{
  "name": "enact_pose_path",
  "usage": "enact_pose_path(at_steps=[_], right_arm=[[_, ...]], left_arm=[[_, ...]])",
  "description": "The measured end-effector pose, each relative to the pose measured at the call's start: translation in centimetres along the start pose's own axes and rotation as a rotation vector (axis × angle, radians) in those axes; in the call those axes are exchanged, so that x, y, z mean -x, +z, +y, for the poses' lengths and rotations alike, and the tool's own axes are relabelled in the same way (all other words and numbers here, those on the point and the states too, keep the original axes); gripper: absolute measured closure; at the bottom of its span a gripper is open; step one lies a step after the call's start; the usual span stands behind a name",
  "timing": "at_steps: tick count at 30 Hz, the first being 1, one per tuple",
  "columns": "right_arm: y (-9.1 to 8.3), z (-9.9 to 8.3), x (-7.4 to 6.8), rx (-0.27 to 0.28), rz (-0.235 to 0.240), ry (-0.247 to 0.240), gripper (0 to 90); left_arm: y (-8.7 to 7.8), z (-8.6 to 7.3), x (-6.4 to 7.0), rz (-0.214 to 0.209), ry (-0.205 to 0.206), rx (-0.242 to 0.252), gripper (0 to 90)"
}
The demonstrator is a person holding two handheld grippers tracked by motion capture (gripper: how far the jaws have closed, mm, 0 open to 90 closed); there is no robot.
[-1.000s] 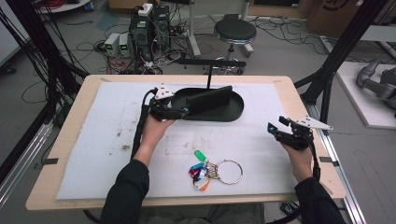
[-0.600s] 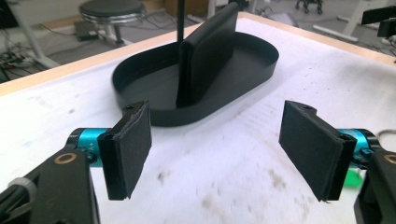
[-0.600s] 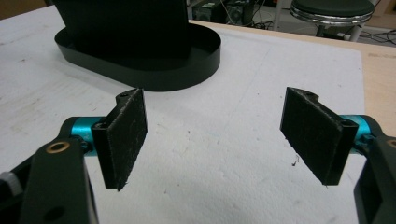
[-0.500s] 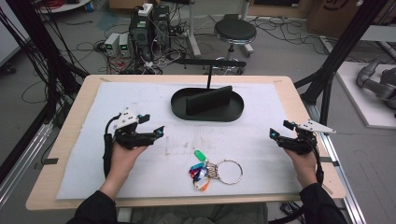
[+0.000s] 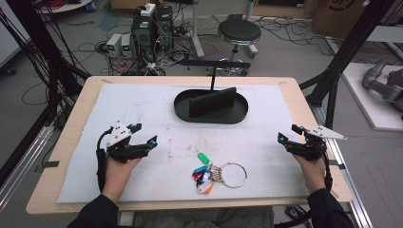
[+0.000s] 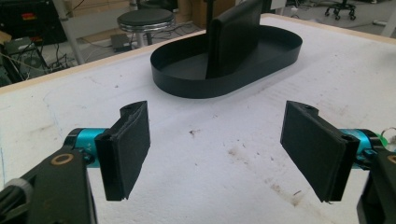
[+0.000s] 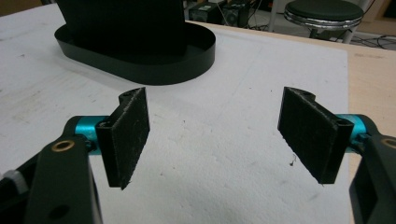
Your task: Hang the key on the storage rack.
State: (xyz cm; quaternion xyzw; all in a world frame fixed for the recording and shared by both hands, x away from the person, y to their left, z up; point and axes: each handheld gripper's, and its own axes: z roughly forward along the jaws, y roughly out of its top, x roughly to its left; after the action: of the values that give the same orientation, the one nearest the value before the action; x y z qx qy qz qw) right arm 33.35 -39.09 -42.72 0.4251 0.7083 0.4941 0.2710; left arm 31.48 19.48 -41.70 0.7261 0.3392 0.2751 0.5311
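Note:
A black oval tray (image 5: 209, 119) stands at the back middle of the white mat, with a black upright block (image 5: 212, 101) inside it. A key ring with several coloured tags (image 5: 214, 173) lies near the front middle. My left gripper (image 5: 145, 134) rests at the mat's left, open and empty, pointing right. In the left gripper view the gripper (image 6: 215, 149) is aimed at the tray (image 6: 224, 88) and block (image 6: 233, 37). My right gripper (image 5: 288, 133) sits at the mat's right edge, open and empty. Its own view has the gripper (image 7: 215, 140) over bare mat, with the tray (image 7: 140, 72) ahead to the left.
The white mat (image 5: 142, 104) covers most of the wooden table (image 5: 71, 128). A thin black post with a crossbar (image 5: 214, 71) rises behind the tray. A stool (image 5: 239, 32) and electronics with cables (image 5: 147, 28) stand on the floor beyond the table.
My left gripper drew back from the black tray to the near left of the mat, leaving the tray and block where they were. The right gripper barely shifted.

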Motion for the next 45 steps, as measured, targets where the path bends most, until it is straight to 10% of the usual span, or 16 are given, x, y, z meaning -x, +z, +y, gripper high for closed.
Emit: enact_pose_path(at_steps=[8,20,45], right_arm=[[-0.2,0.1,-0.3,0.009,0.063,0.031,26.5],[-1.0,0.7,-4.9,-0.036,0.168,-0.014,48.6],[3.3,-2.0,-12.6,-0.401,0.262,-0.179,75.1]], left_arm=[[0.0,-0.3,0.5,-0.046,0.093,0.060,31.6],[-0.1,0.1,1.0,-0.028,0.051,0.014,30.6],[-0.5,-0.3,0.9,-0.017,0.035,0.002,30.6]])
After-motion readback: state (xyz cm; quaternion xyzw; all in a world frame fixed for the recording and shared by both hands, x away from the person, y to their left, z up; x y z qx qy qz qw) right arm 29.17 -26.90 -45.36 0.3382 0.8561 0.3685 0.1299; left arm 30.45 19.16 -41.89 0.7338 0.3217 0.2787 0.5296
